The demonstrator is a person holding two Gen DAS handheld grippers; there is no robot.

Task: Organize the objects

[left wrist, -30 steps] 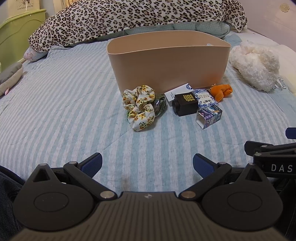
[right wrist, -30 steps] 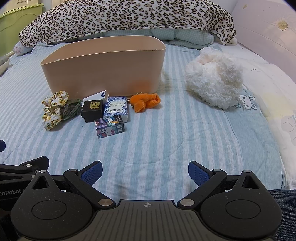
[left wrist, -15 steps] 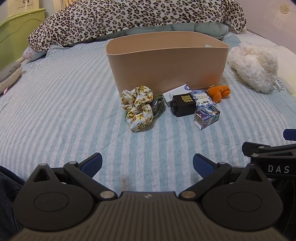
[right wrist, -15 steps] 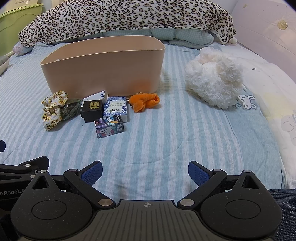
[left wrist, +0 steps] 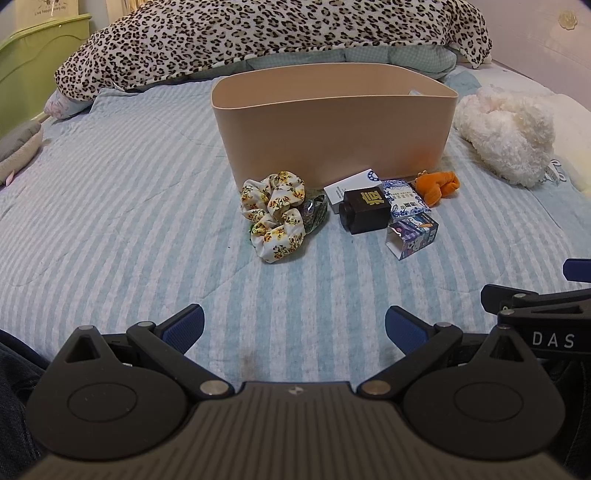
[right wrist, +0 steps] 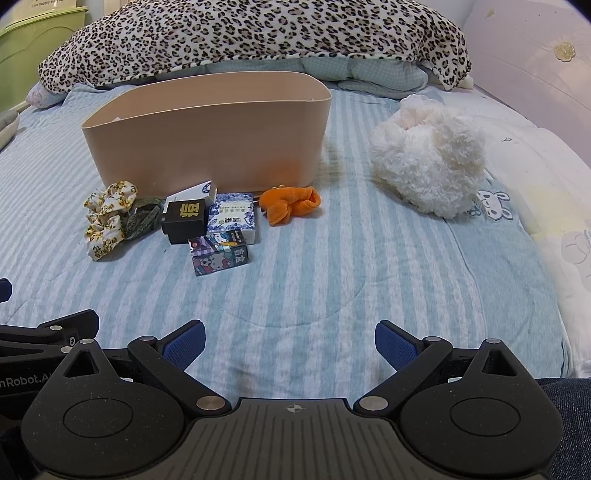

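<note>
A tan bin (left wrist: 332, 122) (right wrist: 207, 129) stands on the striped bed. In front of it lie a floral scrunchie (left wrist: 275, 216) (right wrist: 107, 216), a dark green scrunchie (right wrist: 142, 218), a white box (left wrist: 352, 188), a black box (left wrist: 365, 210) (right wrist: 184, 220), a blue-and-white packet (left wrist: 404, 201) (right wrist: 232, 219), a cartoon box (left wrist: 413, 236) (right wrist: 219, 256) and an orange toy (left wrist: 437, 186) (right wrist: 290, 203). My left gripper (left wrist: 294, 325) and right gripper (right wrist: 290, 339) are open and empty, low over the bed, well short of the items.
A white fluffy toy (right wrist: 428, 166) (left wrist: 506, 133) lies right of the bin. A leopard-print blanket (left wrist: 258, 33) is heaped behind it. A green cabinet (left wrist: 33, 55) stands at far left. The right gripper's side shows in the left wrist view (left wrist: 543, 314).
Both grippers have drawn back slightly from the items; the bin and objects look a little farther. Nothing was grasped.
</note>
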